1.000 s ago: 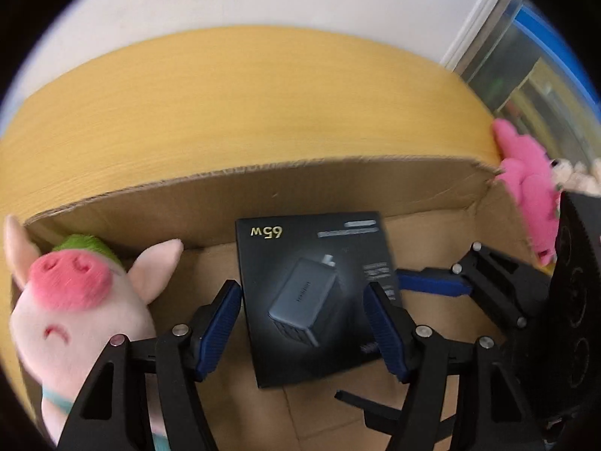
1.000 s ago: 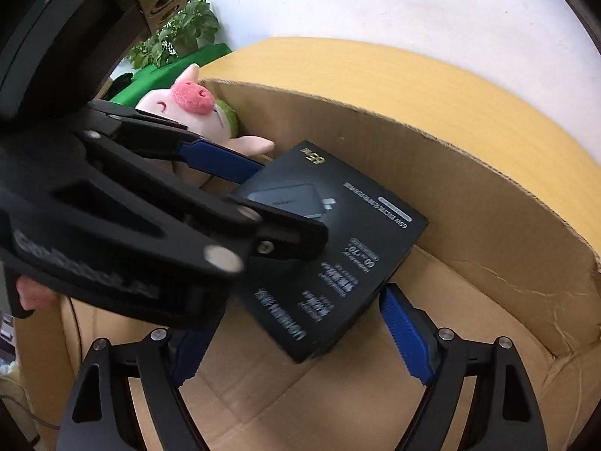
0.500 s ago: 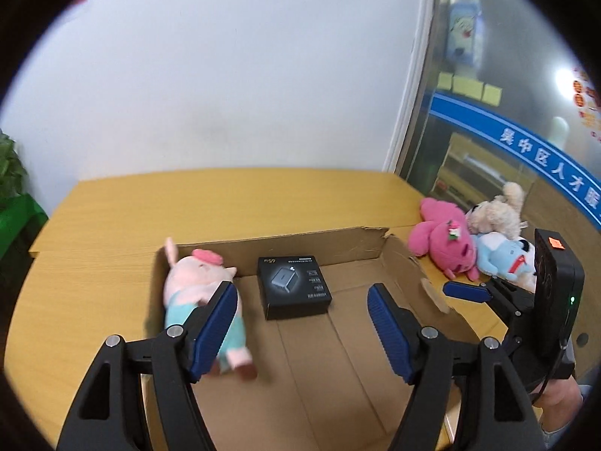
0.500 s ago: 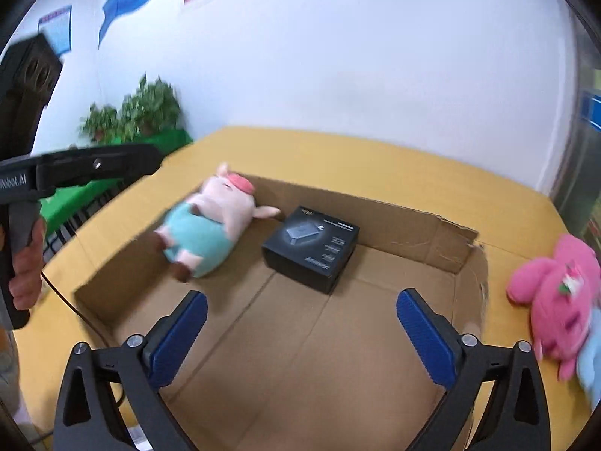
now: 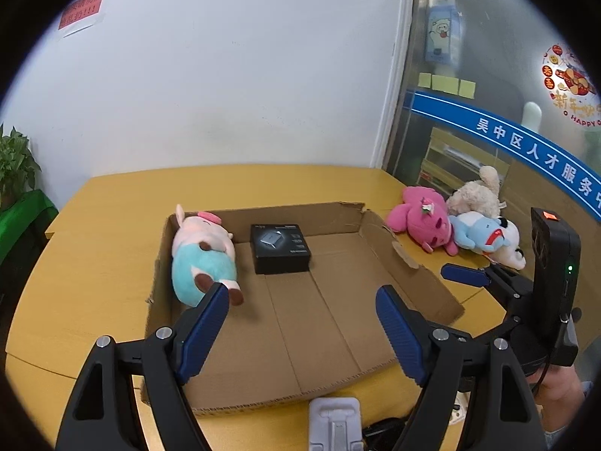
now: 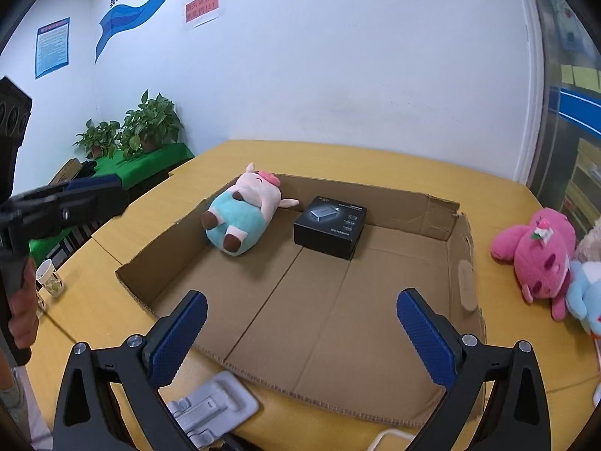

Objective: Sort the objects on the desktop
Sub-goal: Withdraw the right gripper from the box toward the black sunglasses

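Note:
A shallow cardboard box (image 5: 338, 338) (image 6: 338, 330) lies on the yellow table. In it a pig plush in teal (image 5: 201, 255) (image 6: 244, 218) lies at the left, beside a black charger box (image 5: 280, 248) (image 6: 330, 229) at the back. A pink plush (image 5: 422, 221) (image 6: 533, 251), a blue-and-white plush (image 5: 484, 236) and a cream plush (image 5: 477, 195) lie on the table right of the box. My left gripper (image 5: 302, 332) is open and empty above the box's near edge. My right gripper (image 6: 300, 334) is open and empty, also near the front edge.
A grey phone stand (image 5: 334, 421) (image 6: 210, 409) lies on the table in front of the box. A paper cup (image 6: 50, 278) stands at the table's left edge. Potted plants (image 6: 146, 124) sit on a green stand at the far left. A glass wall is on the right.
Both grippers have pulled back and up from the box, away from the charger box, which stays lying inside. The view widened from a close look to the whole table.

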The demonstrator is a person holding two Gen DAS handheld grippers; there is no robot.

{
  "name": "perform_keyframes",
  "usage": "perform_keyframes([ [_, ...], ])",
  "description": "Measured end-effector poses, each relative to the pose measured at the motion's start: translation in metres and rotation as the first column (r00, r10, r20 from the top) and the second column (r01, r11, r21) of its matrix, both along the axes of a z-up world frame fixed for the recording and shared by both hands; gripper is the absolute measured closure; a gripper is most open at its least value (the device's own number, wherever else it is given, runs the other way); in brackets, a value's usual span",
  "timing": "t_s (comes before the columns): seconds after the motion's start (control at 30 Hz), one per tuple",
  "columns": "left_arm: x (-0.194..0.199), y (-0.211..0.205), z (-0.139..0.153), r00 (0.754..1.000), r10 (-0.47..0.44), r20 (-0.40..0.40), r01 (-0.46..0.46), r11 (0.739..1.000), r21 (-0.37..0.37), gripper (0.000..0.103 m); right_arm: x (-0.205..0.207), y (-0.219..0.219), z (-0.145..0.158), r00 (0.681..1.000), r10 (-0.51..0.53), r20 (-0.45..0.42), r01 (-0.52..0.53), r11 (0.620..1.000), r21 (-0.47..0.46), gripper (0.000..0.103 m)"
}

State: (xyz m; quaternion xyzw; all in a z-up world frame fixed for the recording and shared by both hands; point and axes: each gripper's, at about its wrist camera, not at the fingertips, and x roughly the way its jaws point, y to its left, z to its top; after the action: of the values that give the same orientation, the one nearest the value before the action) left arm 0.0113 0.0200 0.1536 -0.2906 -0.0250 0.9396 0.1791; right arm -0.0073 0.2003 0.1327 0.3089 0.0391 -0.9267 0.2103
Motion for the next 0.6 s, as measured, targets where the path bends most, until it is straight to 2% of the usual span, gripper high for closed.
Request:
perform_keyframes([
  [0.2, 0.015, 0.013, -0.006, 1.0, -0.029, -0.009, 0.029, 1.0, 0.0, 0.022, 0.019, 0.011, 0.004, 1.0, -0.021, -0.019, 0.021, 1.0, -0.006, 0.001],
  [0.47, 0.026, 0.024, -0.021, 0.999, -0.052, -0.001, 0.052, 0.998, 0.04, 0.022, 0.033, 0.022, -0.001, 0.999, -0.044, -0.023, 0.043, 0.999, -0.013, 0.001],
  [0.6, 0.028, 0.026, -0.027, 0.999, -0.024, -0.024, 0.025, 0.999, 0.032, 0.022, 0.035, 0.024, -0.006, 0.999, -0.046, -0.024, 0.046, 0.999, -0.006, 0.001],
])
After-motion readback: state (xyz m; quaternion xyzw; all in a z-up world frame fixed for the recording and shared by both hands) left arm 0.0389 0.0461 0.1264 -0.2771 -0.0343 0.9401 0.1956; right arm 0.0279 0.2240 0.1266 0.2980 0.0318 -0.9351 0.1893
